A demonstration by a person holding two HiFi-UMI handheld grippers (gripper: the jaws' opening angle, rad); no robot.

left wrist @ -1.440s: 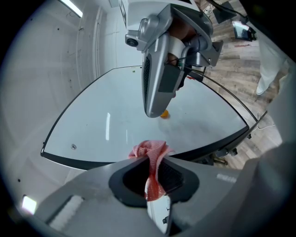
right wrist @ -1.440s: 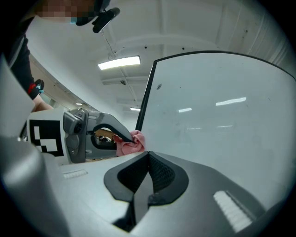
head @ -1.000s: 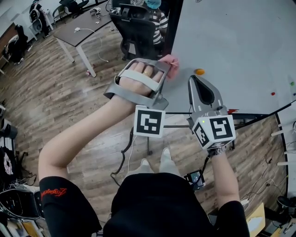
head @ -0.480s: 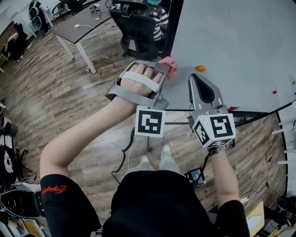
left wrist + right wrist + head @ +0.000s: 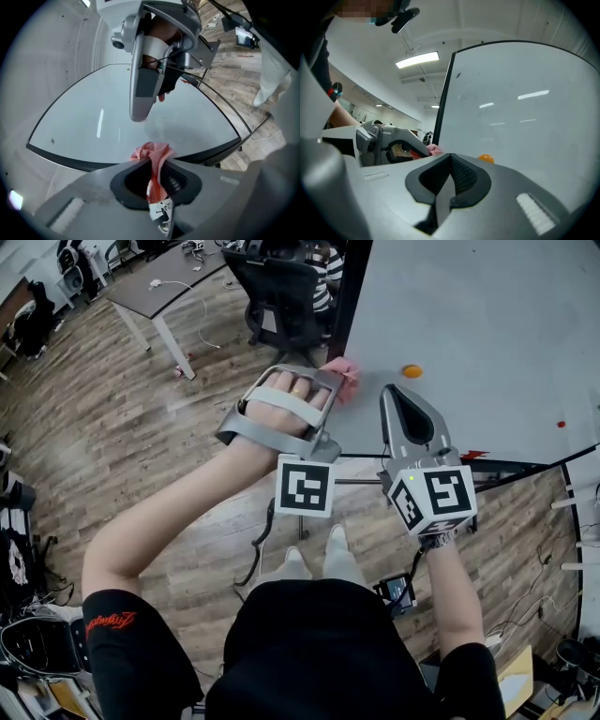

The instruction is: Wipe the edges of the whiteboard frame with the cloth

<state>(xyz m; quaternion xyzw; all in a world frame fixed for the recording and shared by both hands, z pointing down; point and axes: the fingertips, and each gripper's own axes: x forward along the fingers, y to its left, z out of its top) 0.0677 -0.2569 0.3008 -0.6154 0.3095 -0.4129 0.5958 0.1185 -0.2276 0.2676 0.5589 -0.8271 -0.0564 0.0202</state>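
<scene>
The whiteboard (image 5: 487, 324) fills the upper right of the head view, with a dark frame edge (image 5: 345, 296) on its left side and another along the bottom (image 5: 511, 468). My left gripper (image 5: 330, 381) is shut on a pink cloth (image 5: 343, 372), which presses against the board's left edge low down. In the left gripper view the pink cloth (image 5: 152, 157) sticks out between the closed jaws over the dark frame (image 5: 70, 161). My right gripper (image 5: 401, 405) is shut and holds nothing, its tip resting near the board's surface to the right of the cloth.
An orange magnet (image 5: 412, 371) and a red one (image 5: 562, 424) sit on the board. A black office chair (image 5: 272, 296) with a seated person stands beyond the left edge, a dark desk (image 5: 159, 287) further left. Wooden floor lies below, with cables.
The view has shifted slightly; the left gripper with the cloth stays on the board's left edge, drifting a little upward along it. The right gripper has barely moved.
</scene>
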